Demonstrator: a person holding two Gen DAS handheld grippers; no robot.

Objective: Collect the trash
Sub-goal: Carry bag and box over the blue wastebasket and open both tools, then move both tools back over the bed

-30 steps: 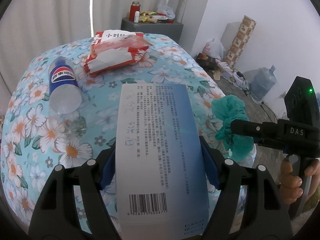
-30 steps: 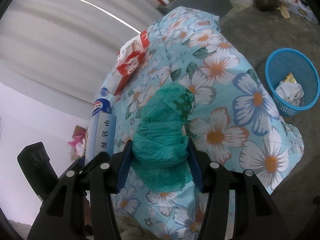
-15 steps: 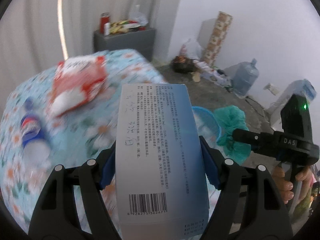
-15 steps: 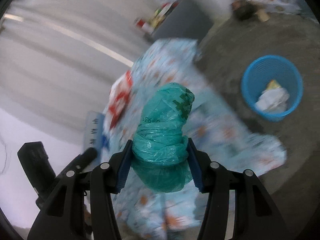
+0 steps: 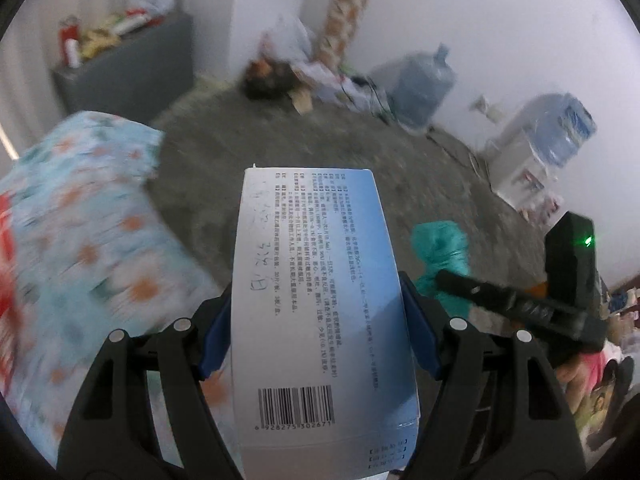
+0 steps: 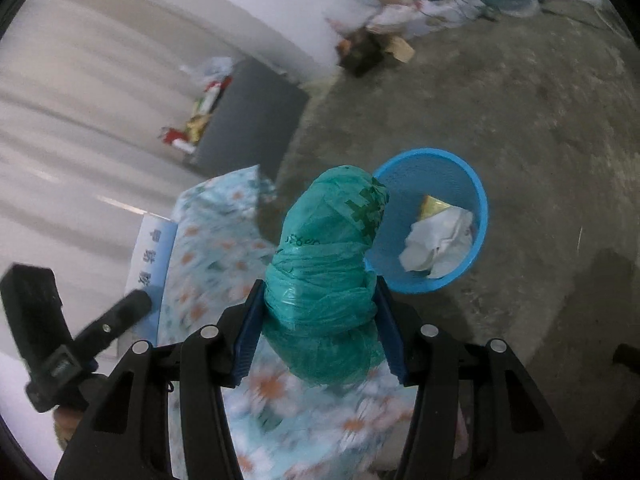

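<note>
Blue mesh wastebasket (image 6: 430, 220) on the floor already contains crumpled paper. Right tool (image 6: 320, 316) pinches a green plastic bag (image 6: 328, 264) near its rim; left tool (image 5: 316, 320) pinches a printed box (image 5: 316, 300). Neither deposited yet.

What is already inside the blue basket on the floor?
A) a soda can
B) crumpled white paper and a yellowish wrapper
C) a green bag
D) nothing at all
B: in the right wrist view the blue basket holds crumpled white paper with a yellowish wrapper behind it.
</note>
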